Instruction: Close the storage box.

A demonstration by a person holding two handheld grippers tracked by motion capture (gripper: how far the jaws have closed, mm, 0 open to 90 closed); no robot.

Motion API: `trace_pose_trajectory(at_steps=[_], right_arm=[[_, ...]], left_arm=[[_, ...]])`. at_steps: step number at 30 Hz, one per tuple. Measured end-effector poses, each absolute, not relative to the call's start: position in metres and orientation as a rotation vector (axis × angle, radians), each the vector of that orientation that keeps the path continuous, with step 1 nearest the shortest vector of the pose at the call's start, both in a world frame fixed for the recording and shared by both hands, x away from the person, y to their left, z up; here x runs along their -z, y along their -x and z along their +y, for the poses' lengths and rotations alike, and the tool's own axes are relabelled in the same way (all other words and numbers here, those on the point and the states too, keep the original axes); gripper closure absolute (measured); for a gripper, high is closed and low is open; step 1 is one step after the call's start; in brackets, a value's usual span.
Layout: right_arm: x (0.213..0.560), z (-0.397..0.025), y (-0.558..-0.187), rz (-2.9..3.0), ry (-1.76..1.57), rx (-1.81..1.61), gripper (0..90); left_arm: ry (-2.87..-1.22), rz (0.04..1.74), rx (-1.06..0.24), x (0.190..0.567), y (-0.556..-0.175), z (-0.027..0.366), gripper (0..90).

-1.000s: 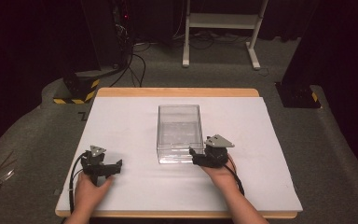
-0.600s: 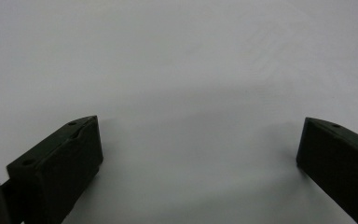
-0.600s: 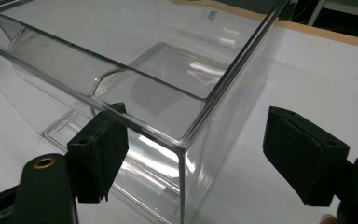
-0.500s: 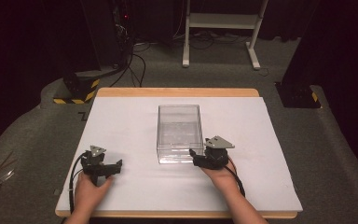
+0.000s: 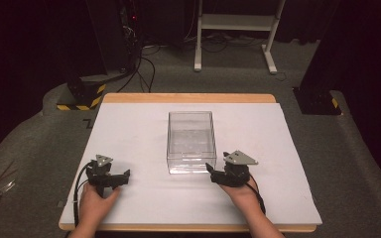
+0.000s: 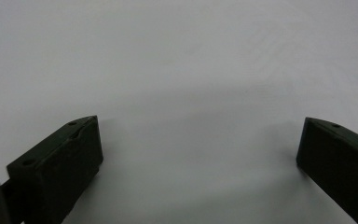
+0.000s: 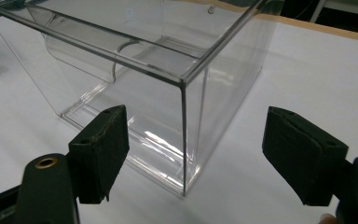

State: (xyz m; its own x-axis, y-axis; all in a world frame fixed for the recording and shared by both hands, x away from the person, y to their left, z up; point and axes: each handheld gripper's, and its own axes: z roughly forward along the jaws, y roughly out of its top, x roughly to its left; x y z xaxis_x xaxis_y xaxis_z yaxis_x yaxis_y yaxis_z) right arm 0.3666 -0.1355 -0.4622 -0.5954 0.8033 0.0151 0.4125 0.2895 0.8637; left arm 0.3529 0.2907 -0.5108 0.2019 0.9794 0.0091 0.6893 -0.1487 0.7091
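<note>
A clear plastic box stands open-topped near the middle of the white table, its long axis running away from the person. The right gripper sits just beside the box's near right corner, much closer to it than the left gripper, which rests well apart on bare table at the near left.

In the right gripper view, that corner of the box rises straight ahead between the 2 jaws, a little nearer the left one. The jaws stand wide apart and hold nothing; neither pad appears to touch the plastic, though the left pad is close to the near wall. The likely next move is to push forward so the jaws straddle 1 wall at that corner, then squeeze; the thin wall would need a square bite.

In the left gripper view, the left gripper is also spread wide over plain white surface, empty.
</note>
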Motion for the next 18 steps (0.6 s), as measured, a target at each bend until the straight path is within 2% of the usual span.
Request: trace_pose_trajectory(at_steps=[18], right_arm=[[0.476, -0.194, -0.352, 2.089, -1.185, -1.125, 24.0]], left_arm=[[-1.909, 1.55, -0.653, 0.511, -0.353, 0.291, 0.6]])
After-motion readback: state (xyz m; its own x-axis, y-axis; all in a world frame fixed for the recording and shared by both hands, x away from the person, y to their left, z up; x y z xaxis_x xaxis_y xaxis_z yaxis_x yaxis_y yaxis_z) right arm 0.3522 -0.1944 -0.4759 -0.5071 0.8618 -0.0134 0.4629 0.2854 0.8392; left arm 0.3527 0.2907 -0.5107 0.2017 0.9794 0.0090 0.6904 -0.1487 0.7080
